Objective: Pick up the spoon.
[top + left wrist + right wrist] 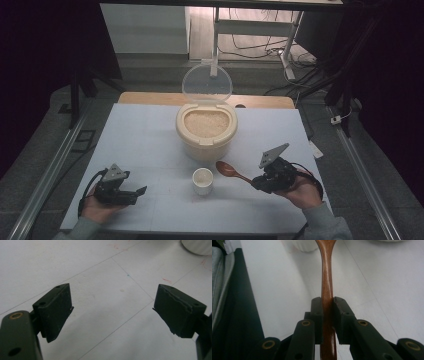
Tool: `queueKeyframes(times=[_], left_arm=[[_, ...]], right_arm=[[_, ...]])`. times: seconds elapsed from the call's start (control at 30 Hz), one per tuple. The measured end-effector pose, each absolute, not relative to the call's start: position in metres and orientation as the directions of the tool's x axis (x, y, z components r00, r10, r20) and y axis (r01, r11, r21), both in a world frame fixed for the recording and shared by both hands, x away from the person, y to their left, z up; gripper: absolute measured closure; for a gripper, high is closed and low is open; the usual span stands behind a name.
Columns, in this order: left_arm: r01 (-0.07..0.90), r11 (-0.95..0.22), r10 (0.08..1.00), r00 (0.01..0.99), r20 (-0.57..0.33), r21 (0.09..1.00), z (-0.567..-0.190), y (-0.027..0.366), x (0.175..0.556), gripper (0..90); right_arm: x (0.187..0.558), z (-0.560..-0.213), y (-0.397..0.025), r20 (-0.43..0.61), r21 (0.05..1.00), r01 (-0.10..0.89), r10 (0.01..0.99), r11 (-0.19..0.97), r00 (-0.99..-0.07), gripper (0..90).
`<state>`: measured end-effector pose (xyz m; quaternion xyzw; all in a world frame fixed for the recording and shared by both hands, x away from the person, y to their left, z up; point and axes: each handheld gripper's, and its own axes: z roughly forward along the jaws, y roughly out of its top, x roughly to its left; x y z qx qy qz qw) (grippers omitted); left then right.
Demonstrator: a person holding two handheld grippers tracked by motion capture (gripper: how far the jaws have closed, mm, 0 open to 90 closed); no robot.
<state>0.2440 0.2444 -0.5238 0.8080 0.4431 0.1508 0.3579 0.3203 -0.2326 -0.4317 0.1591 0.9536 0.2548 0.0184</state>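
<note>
Right tongs (327, 320) pinch the stiff, light, likely slick wooden spoon (231, 171) mid-handle, bowl toward 10 o'clock; left tongs (112, 312) spread, empty.

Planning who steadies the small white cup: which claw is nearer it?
Roughly equal; the left perhaps slightly nearer. It sits open to the left of the cup; the right claw is to its right, gripping the wooden spoon.
</note>
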Motion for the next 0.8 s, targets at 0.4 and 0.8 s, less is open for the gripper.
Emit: queueKeyframes(times=[0.4,0.8], left_arm=[[0.579,-0.358,0.8,0.594,-0.079,0.732,-0.515,0.232,0.244,14.5],[0.498,-0.382,0.748,0.661,-0.055,0.779,-0.484,0.207,0.24,15.0]], right_arm=[[0.314,-0.424,-0.2,0.007,0.509,0.201,0.23,0.837,-0.973,78.1],[0.317,-0.42,-0.174,-0.022,0.493,0.138,0.171,0.859,-0.985,78.1]])
